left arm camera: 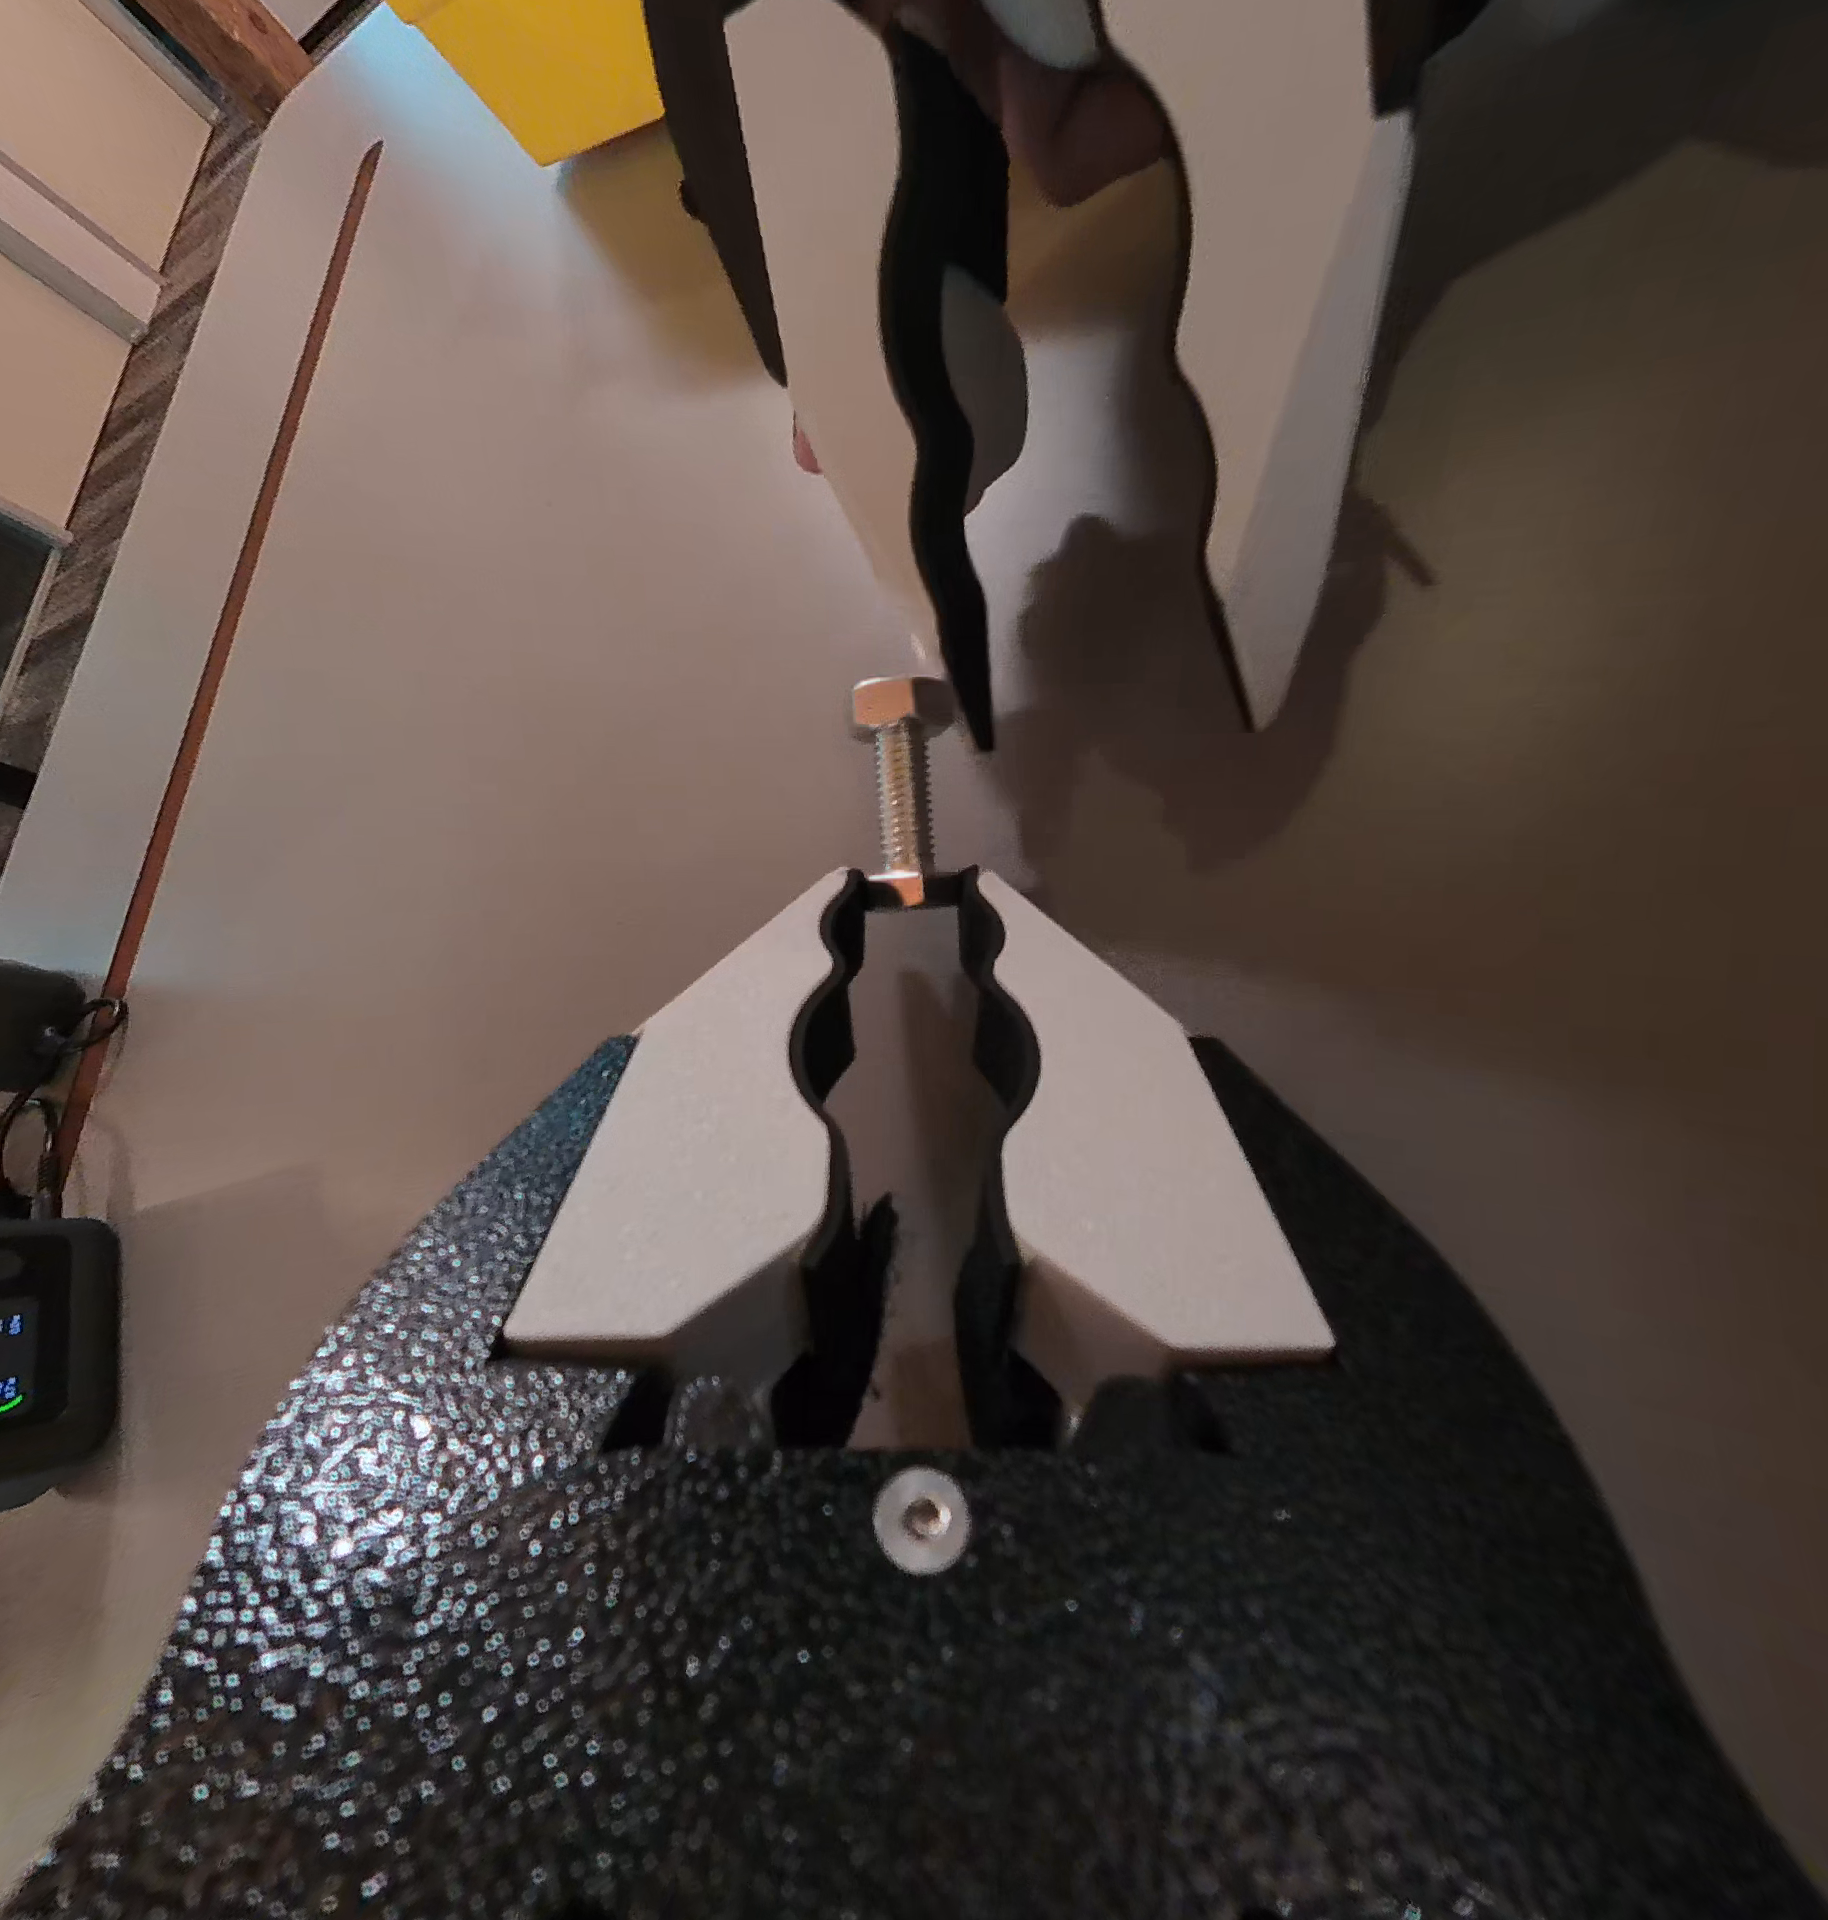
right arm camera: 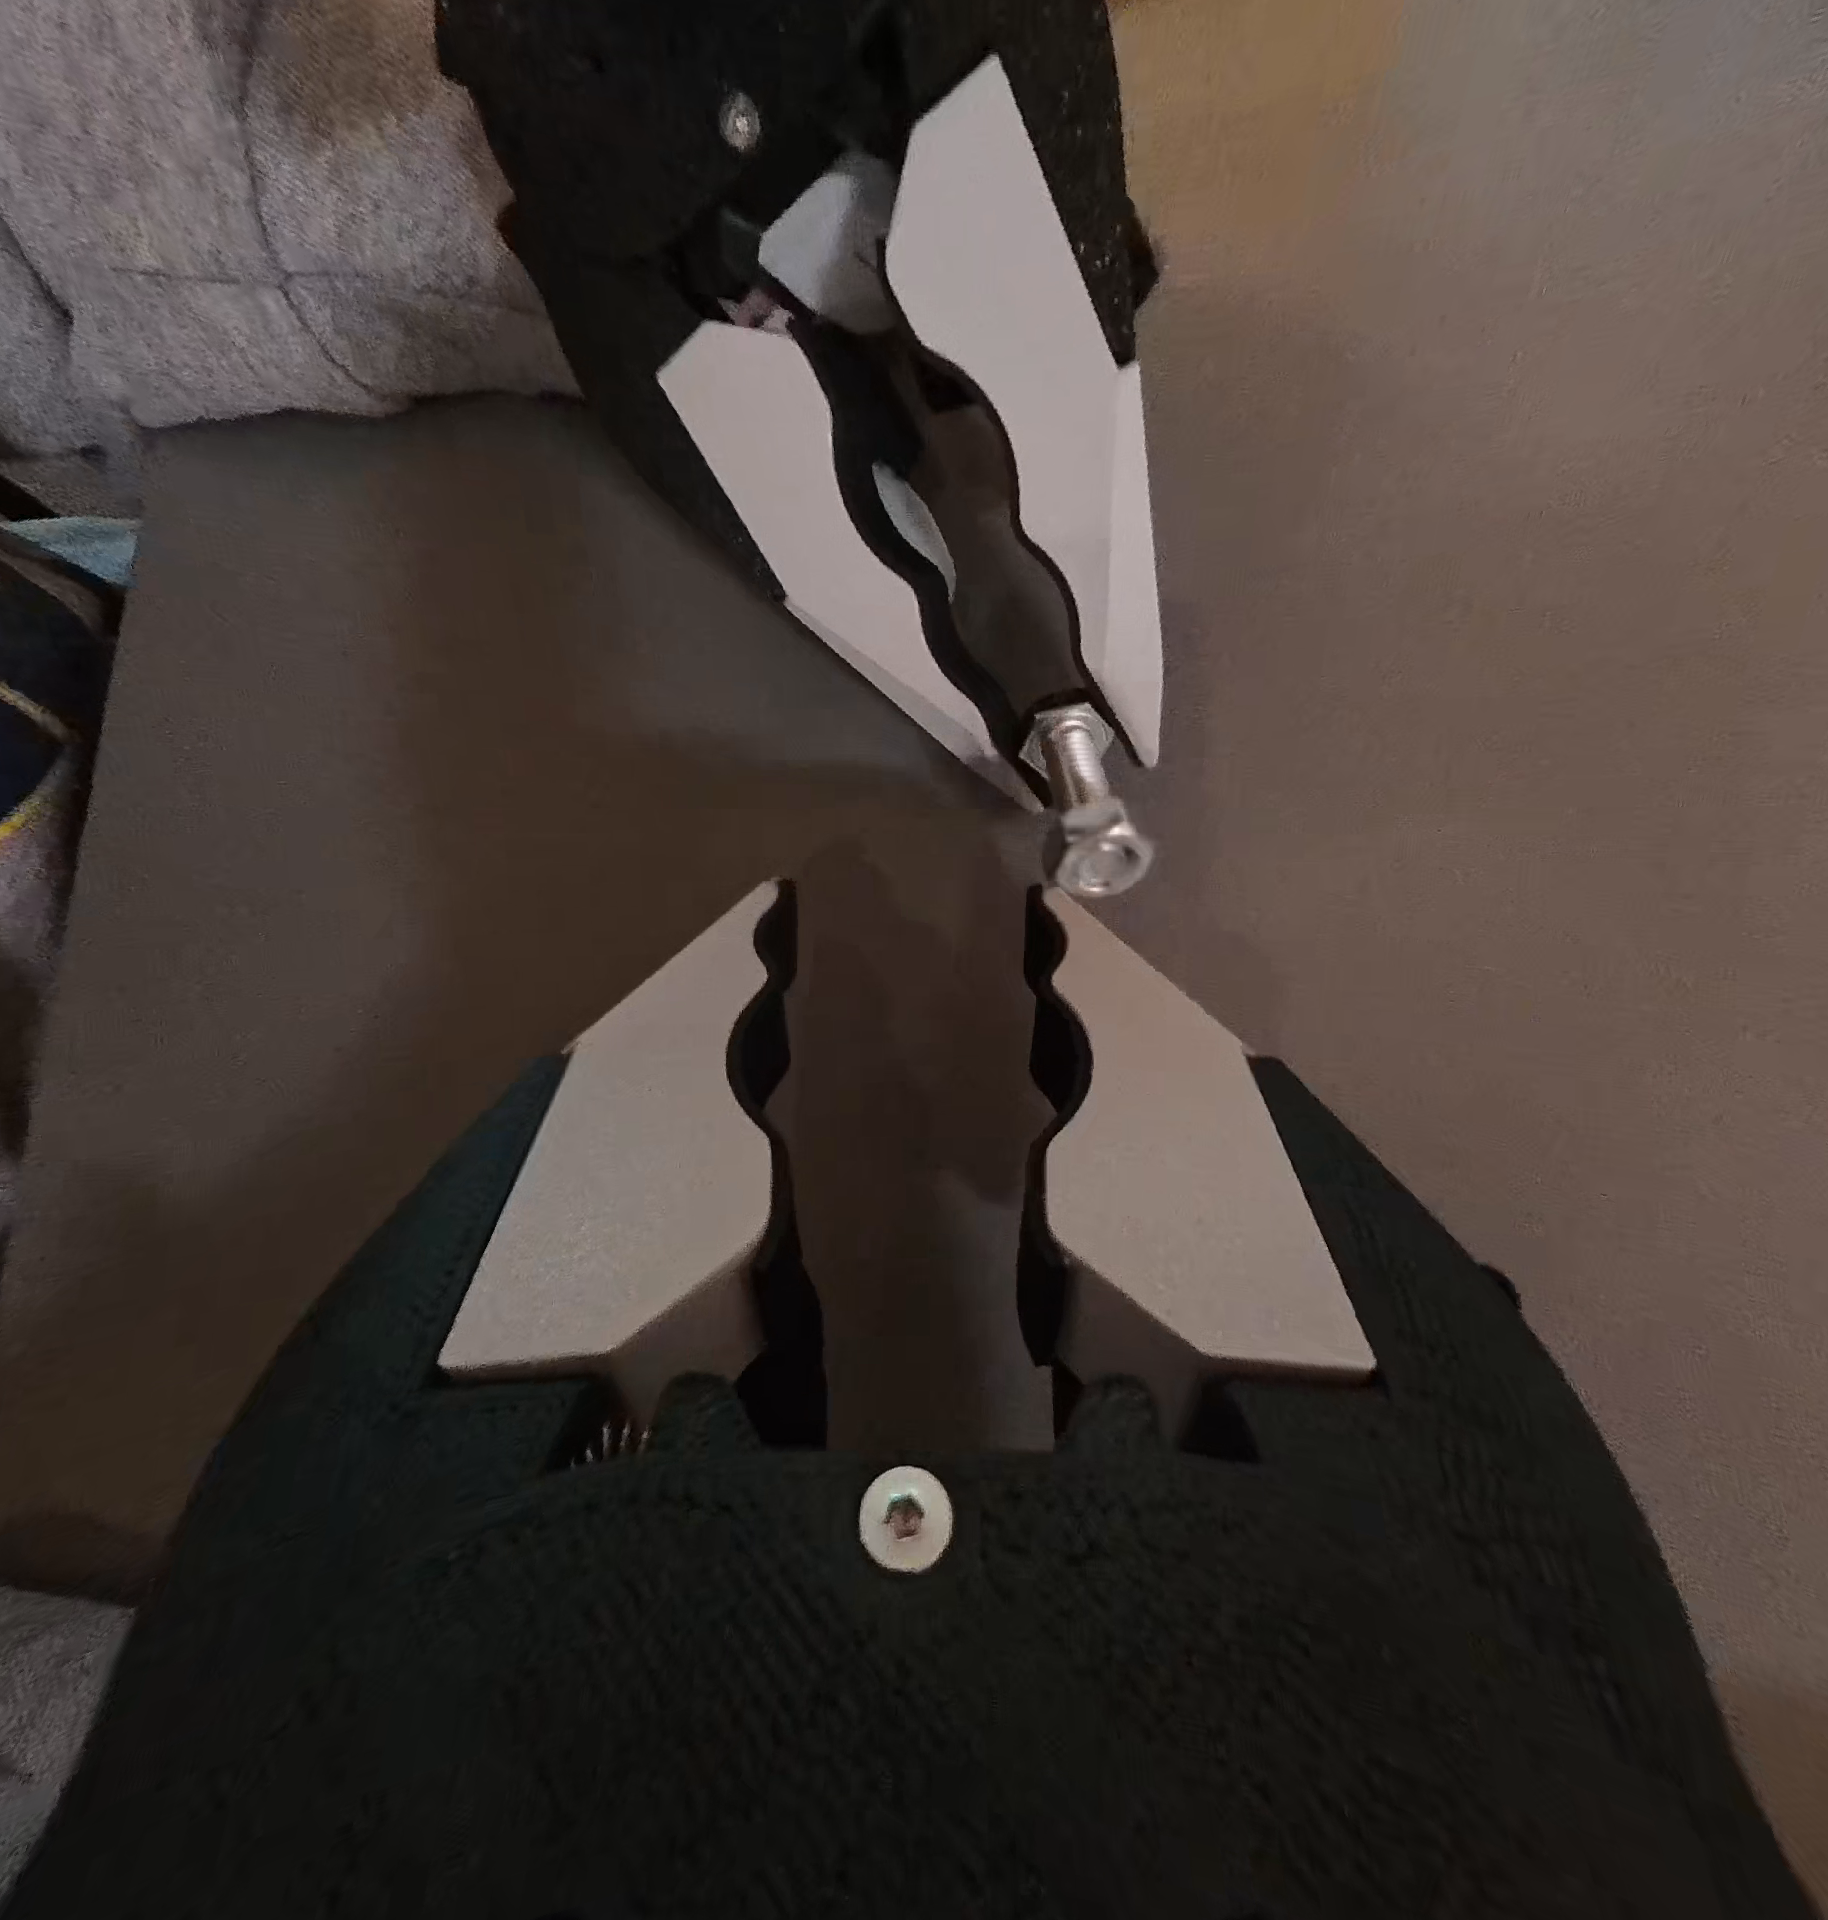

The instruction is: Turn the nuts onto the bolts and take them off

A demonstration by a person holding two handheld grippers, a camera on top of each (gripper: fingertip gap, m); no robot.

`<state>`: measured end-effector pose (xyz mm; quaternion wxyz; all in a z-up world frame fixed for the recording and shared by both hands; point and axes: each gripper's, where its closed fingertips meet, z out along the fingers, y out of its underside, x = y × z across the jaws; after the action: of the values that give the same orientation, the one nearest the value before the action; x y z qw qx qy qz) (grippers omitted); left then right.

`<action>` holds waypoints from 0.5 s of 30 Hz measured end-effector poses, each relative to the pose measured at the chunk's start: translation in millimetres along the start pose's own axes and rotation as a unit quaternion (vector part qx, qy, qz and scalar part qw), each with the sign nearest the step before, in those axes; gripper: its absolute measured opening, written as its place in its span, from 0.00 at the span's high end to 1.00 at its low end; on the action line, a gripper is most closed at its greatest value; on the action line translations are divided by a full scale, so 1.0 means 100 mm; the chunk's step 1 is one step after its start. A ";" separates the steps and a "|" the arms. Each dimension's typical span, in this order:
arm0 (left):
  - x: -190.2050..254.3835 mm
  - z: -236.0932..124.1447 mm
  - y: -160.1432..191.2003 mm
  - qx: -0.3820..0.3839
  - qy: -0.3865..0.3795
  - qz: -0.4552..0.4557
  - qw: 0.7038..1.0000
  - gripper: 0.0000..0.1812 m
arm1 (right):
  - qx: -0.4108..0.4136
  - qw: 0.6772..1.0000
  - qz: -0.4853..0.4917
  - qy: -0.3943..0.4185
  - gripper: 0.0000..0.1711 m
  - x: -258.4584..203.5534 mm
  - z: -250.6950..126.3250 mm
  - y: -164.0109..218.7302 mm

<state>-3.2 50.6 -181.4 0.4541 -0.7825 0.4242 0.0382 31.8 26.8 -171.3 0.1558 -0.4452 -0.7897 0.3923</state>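
left gripper (left arm camera: 912, 883) jaws pinching bolt (left arm camera: 897, 800) by its head, shank pointing to 12 o'clock, steadying it | nut (right arm camera: 1097, 857) sitting at bolt's tip | right gripper (right arm camera: 910, 894) jaws gaping wide, empty, nut at 1 o'clock, likely lining up to turn it

The bolt (left arm camera: 897, 800) juts forward from the left gripper (left arm camera: 912, 891), before the right gripper (left arm camera: 1118, 727).

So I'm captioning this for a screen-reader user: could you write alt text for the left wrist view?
The left gripper pinches one end of a silver bolt that points away from the camera over a pale table, with a hex piece at its far end. The open right gripper reaches in from above, one fingertip close to that hex end.
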 end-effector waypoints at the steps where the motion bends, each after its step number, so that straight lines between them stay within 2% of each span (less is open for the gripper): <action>1: 0.01 0.00 -0.01 0.003 0.002 0.003 1.000 0.91 | -0.007 1.000 0.002 0.010 0.72 0.04 0.01 0.03; 5: 0.01 0.00 -0.01 0.003 0.001 0.009 1.000 0.91 | 0.038 0.999 0.001 0.026 0.66 0.10 -0.03 -0.11; 9: 0.01 0.00 -0.01 0.003 0.002 0.006 1.000 0.91 | 0.098 0.995 -0.027 -0.011 0.68 -0.07 -0.10 -0.32; 15: 0.00 -0.01 -0.01 0.004 0.002 0.003 1.000 0.91 | 0.042 0.998 0.011 -0.037 0.73 -0.09 -0.03 -0.12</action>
<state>-2.5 50.1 -180.5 0.4561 -0.7797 0.4275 0.0367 31.5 16.8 -159.1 0.1409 -0.4317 -0.7729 0.4431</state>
